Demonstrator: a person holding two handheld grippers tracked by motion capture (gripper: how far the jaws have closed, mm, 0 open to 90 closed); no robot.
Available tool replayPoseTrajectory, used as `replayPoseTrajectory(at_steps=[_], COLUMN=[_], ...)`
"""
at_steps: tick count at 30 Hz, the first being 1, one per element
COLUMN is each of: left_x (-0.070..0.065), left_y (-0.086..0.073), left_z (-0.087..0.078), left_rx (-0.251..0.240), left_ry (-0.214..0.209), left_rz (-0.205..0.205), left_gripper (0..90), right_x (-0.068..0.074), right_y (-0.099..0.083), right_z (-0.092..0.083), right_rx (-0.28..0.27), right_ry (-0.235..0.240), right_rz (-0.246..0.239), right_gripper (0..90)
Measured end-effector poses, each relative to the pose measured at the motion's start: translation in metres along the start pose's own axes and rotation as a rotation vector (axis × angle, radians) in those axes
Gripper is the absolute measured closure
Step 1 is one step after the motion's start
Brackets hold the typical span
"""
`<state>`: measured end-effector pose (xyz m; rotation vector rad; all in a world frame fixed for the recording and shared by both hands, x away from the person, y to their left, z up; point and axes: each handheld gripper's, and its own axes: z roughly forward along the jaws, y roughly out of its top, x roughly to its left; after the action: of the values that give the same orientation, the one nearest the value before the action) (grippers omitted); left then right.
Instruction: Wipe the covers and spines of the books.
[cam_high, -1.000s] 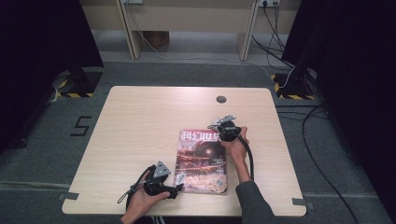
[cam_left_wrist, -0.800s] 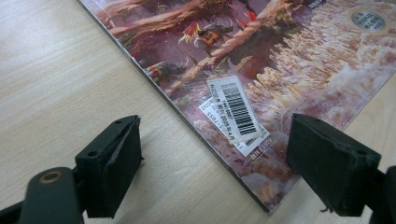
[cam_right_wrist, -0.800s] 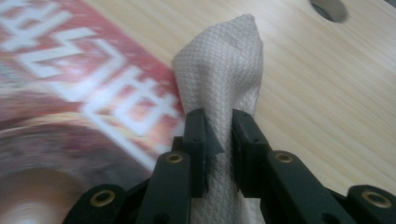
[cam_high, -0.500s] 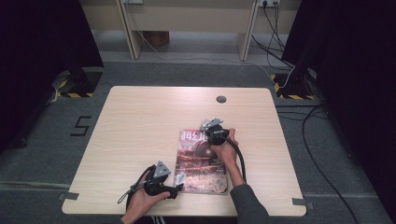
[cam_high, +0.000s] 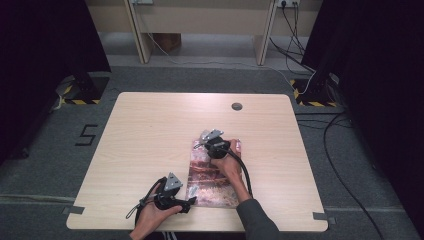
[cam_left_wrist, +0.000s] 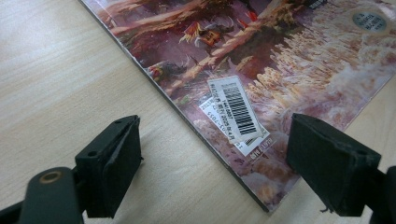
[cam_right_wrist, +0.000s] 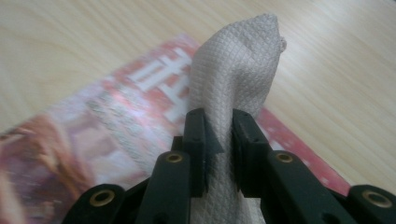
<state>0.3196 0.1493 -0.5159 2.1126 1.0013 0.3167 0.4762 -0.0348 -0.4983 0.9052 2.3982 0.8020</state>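
Observation:
A magazine (cam_high: 212, 182) with a reddish cover lies flat on the near middle of the wooden table (cam_high: 150, 130). My right gripper (cam_high: 205, 142) is over the magazine's far left corner, shut on a folded white cloth (cam_right_wrist: 233, 79) that sticks up past its jaws, with the red title strip of the magazine (cam_right_wrist: 93, 121) beneath. My left gripper (cam_high: 190, 202) rests at the magazine's near left corner. It is open, and its jaws (cam_left_wrist: 215, 126) straddle the corner of the magazine (cam_left_wrist: 261, 56), where a barcode sticker (cam_left_wrist: 238, 114) sits, without touching it.
A round cable hole (cam_high: 237, 106) sits near the table's far edge. Bare tabletop stretches left and right of the magazine. Beyond the table are grey floor, desk legs, loose cables (cam_high: 300, 65) and a taped figure 5 (cam_high: 87, 134) on the left.
My right gripper has slid left along the magazine's far edge with the cloth in it. The left gripper and the magazine have stayed put.

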Motion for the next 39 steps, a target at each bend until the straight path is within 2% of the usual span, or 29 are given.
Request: replayPoseTrajectory(at_steps=[5,8,13,16,18,20,22,25,30,32,34,35,37,39], left_x=[0.000,0.000,0.001,0.000,0.000,0.000,0.000,0.000,-0.001,0.000,0.000,0.000,0.000,0.000], left_y=[0.000,0.000,0.000,0.000,0.000,0.000,0.000,0.000,-0.001,-0.001,0.000,-0.001,-0.001,0.000], left_z=[0.000,0.000,0.000,0.000,0.000,0.000,0.000,0.000,0.000,0.000,0.000,0.000,0.000,0.000], left_rx=[0.000,0.001,0.001,0.001,0.000,0.001,0.001,0.001,-0.004,-0.001,0.000,-0.001,-0.001,-0.001], left_ry=[0.000,-0.003,-0.003,-0.001,-0.002,-0.003,-0.003,0.000,0.001,-0.005,-0.004,-0.003,-0.002,-0.002], left_rz=[0.001,-0.001,-0.001,-0.002,-0.001,-0.003,-0.001,0.001,-0.002,-0.003,-0.002,-0.002,-0.002,-0.003], left_gripper=[17.3,17.4,17.4,17.4,17.5,17.4,17.4,17.4,17.8,17.8,17.8,17.8,17.8,17.8], right_x=[0.008,0.006,0.000,-0.001,0.002,0.003,0.011,0.013,-0.002,-0.002,0.004,0.008,0.012,0.022], right_y=[0.008,0.009,0.015,0.018,0.018,0.018,0.022,0.023,0.021,0.021,0.021,0.021,0.020,0.015], right_z=[0.004,0.003,0.002,0.007,0.012,0.013,0.013,0.014,0.017,0.016,0.015,0.012,0.010,0.004], right_rx=[0.001,0.003,-0.029,-0.009,0.002,-0.002,0.001,0.007,0.017,0.018,0.027,0.024,0.022,0.009], right_ry=[0.034,0.044,0.054,0.056,0.058,0.060,0.084,0.074,0.019,0.021,0.014,0.041,0.058,0.107], right_rz=[-0.016,0.015,0.062,0.058,0.073,0.071,0.034,0.019,0.072,0.077,0.024,0.014,0.008,-0.029], right_gripper=[76.9,72.7,71.9,75.1,76.3,76.5,76.7,76.8,76.8,76.9,76.9,76.9,76.9,76.8])
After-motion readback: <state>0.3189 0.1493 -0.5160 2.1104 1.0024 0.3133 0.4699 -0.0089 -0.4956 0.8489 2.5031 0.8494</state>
